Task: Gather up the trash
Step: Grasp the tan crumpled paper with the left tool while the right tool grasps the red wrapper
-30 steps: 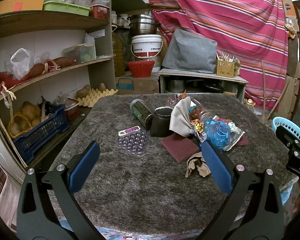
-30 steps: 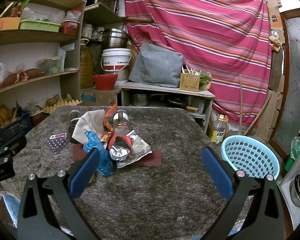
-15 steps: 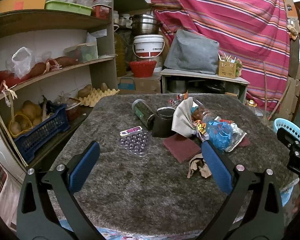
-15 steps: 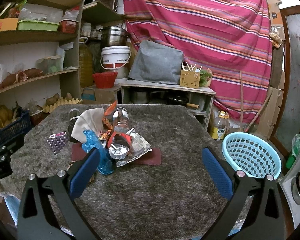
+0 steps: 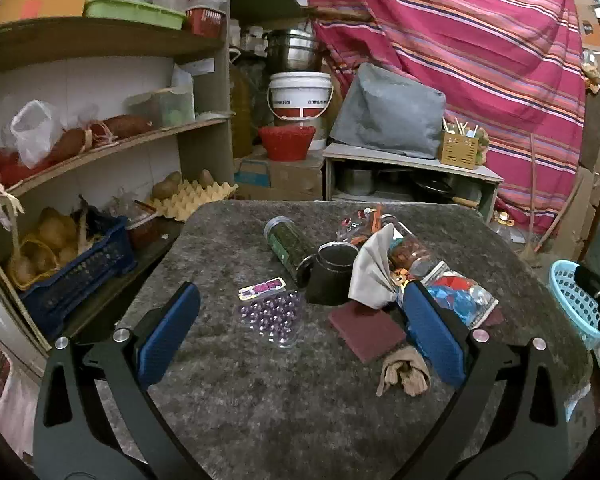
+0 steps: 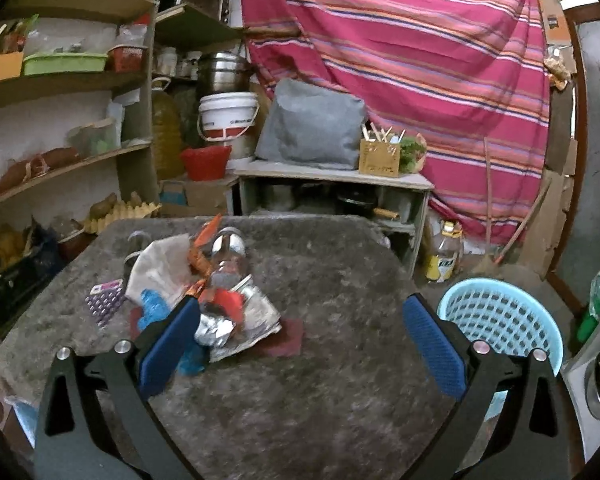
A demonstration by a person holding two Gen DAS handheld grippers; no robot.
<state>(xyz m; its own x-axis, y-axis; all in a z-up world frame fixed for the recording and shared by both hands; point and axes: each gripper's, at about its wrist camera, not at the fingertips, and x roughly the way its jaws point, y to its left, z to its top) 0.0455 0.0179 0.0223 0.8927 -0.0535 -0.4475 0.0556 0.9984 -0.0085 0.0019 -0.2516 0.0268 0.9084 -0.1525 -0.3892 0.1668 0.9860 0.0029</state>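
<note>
Likely a home pantry: shelves (image 5: 100,148) of potatoes (image 5: 168,186), pots (image 5: 294,50), a bucket (image 5: 300,94).

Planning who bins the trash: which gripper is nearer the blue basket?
Right. The blue basket sits just past the right gripper, beside its right finger; the left gripper sees it far off to its right.

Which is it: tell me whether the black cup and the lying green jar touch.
Touching. The left wrist view shows the green jar with its lower end butted against the black cup, no carpet visible between them.

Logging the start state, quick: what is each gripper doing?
Left gripper: open, holding nothing.
Right gripper: open, holding nothing.
</note>
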